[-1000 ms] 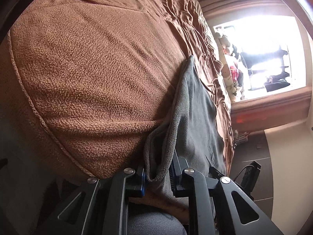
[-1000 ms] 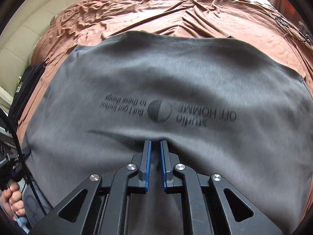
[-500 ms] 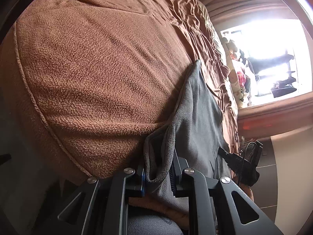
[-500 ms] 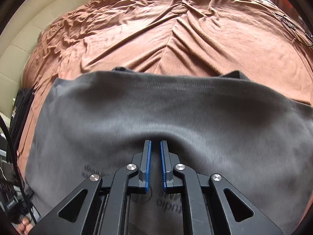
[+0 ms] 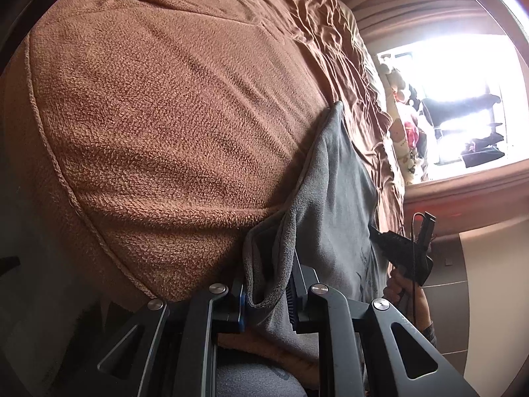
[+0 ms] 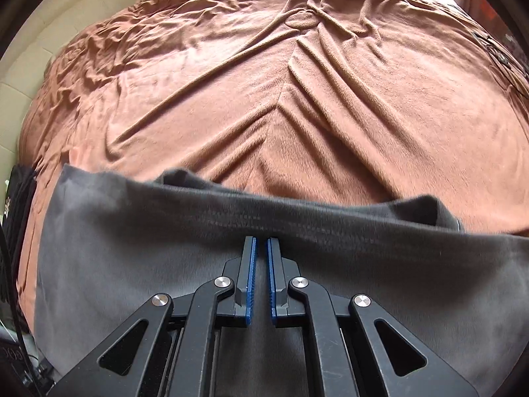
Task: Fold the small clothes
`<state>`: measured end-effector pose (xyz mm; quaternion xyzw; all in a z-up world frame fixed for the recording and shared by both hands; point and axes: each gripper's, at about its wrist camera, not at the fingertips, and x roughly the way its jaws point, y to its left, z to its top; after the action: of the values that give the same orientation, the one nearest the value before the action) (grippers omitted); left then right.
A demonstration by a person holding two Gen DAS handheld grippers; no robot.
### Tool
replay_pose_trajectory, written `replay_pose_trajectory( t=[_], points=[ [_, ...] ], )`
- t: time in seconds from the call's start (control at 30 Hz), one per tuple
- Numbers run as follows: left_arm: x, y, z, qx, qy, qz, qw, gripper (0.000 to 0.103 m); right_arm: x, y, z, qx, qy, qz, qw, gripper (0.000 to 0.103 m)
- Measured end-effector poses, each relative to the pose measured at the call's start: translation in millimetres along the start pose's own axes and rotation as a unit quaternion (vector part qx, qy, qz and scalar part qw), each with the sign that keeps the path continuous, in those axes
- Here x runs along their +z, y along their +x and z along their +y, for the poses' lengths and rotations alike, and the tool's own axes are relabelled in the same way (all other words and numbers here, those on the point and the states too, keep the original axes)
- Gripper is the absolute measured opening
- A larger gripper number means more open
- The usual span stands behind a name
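Hem line of grey T-shirt (image 6: pixel 139 251) runs left to right just beyond the tips of the right gripper (image 6: pixel 261 248), stitched edge lying crosswise to the fingers. Garment spread on a brown blanket (image 6: pixel 264 106) over the bed; its far edge is doubled over a darker layer poking out at two spots behind it. Long axis of the visible fold: side to side, square to the way the right gripper points. Right jaws clenched, blue pads nearly touching with only a thin slot between; fabric looks drawn into that slot, though whether it is pinched cannot be told for sure. Left wrist view: left gripper (image 5: pixel 266 294) clamped on a bunched corner of the same shirt (image 5: pixel 334 205) at the bed's near edge, cloth hanging between its pads. Right gripper visible there too (image 5: pixel 406 254), hand (image 5: pixel 401 286) under it, off to the right along the shirt's edge. Judgement: right hand carries the fold, left anchors the corner; the next move likely lays the held edge down flat.
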<state>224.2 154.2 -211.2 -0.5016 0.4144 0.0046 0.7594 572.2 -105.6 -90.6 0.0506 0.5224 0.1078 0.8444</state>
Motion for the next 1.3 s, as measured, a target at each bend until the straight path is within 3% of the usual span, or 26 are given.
replay_pose_trajectory(
  t=[0.17,0.33,0.63,0.73,0.93,1.3],
  points=[
    [1,2,-2,0.002,0.005,0.002,1.0,0.019,9,-5,10,-0.017,-0.011,0.006,1.0,0.001],
    [2,2,-3,-0.001,0.009,0.003,1.0,0.019,-5,-31,11,0.004,-0.007,-0.005,1.0,0.001],
    [1,4,0,-0.04,0.011,0.019,0.999,0.019,-65,-61,23,0.044,-0.021,0.008,0.999,0.001],
    [1,4,-2,-0.048,0.018,0.024,0.9984,0.01,-85,-63,24,0.052,-0.026,0.024,0.998,0.001],
    [3,2,-9,-0.072,0.031,0.026,0.9966,0.008,-121,-70,20,0.047,-0.035,0.035,0.998,0.001],
    [10,-6,-34,-0.128,0.043,0.029,0.9903,0.007,-186,-105,24,0.064,-0.038,0.017,0.997,0.001]
  ],
)
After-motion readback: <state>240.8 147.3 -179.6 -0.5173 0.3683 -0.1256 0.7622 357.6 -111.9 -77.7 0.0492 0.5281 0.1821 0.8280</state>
